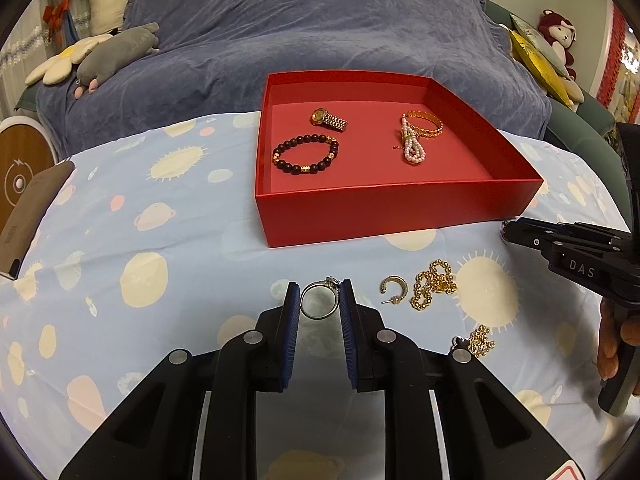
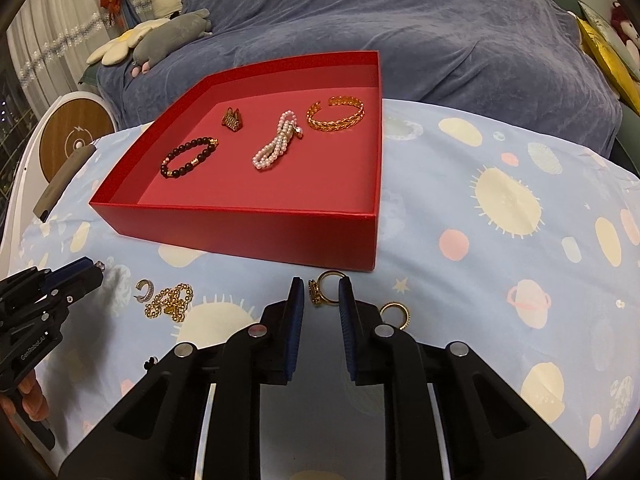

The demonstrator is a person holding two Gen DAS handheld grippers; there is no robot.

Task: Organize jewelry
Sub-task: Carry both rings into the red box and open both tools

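Left gripper [image 1: 320, 300] open, straddling silver ring [image 1: 319, 301]; right gripper [image 2: 320, 300] open around gold ring [image 2: 325, 289]. Close gently, centred, lift into red box [image 1: 384, 216].

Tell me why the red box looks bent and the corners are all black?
Left wrist view: the wide fisheye lens curves the red box and the tablecloth, and the black corners are the lens rim. Right wrist view: same bending, the box looks skewed. Both are sharp, with soft indoor light and faint shadows; the left claw around the silver ring looks huge because it is close.
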